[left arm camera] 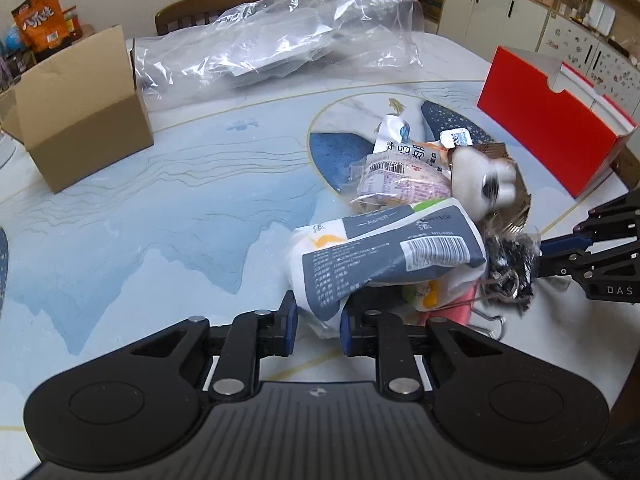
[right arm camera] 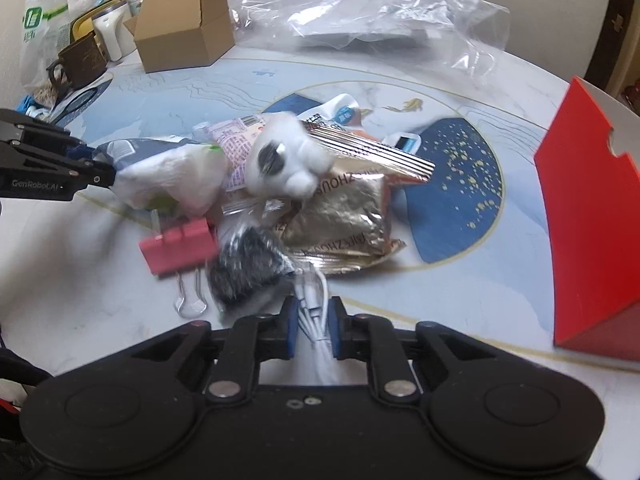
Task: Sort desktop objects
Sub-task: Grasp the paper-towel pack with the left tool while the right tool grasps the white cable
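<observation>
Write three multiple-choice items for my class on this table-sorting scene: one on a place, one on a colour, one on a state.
1. Where does the cardboard box stand?
A. at the table's far left, seen from the left wrist
B. inside the red box
C. under the plastic bag

2. What colour is the big binder clip?
A. green
B. pink-red
C. blue

3. What do the left tongs hold?
A. nothing, they are open
B. the plush toy
C. the tissue pack

Answers:
1 A: the cardboard box sits open at far left, apart from the red box and beside the clear plastic bag.
2 B: the clip's body is pink-red with silver wire handles.
3 C: the blue pads press on the end of the tissue pack; the plush toy lies farther off in the pile.
</observation>
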`<state>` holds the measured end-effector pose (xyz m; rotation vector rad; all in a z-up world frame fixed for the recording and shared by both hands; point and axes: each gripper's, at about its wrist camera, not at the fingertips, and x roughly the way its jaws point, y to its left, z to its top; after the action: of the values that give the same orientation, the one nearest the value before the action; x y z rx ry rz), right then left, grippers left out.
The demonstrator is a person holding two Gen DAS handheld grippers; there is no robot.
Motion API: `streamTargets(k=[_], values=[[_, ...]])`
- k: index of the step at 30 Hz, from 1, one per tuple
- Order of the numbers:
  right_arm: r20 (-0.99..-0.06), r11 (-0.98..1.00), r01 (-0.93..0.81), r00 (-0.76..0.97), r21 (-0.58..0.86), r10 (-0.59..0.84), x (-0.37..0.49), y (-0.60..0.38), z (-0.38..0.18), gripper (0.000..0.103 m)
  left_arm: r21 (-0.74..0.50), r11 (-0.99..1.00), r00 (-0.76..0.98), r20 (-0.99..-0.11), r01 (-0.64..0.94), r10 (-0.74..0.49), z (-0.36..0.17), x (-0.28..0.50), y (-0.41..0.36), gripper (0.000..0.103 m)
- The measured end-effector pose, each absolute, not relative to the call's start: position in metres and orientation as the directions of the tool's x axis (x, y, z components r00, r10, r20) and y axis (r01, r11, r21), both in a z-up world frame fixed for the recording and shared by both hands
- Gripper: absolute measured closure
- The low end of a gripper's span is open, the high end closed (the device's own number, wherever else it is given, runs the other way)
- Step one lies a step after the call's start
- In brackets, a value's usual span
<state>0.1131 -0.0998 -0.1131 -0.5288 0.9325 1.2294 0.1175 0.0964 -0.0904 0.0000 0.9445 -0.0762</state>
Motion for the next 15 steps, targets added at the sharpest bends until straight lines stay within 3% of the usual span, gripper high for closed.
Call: streamTargets(k=[8,15], values=[[-0.829,0.307,-0.94,0.05,0.149,0.557,0.113,-0.108,-0.112,0.092,-0.068,0.994,0.573,-0.813,0.083,-0.103,-0.089,0.107,0.097,0.084],[-0.823,0.33,-0.929,0.053,0.167,0.565,0.115,-0.111,-0.109,0.098,-0.017,0.992,0.581,-0.809,0.126,-0.088,-0.087,0.099,0.095,0.084]])
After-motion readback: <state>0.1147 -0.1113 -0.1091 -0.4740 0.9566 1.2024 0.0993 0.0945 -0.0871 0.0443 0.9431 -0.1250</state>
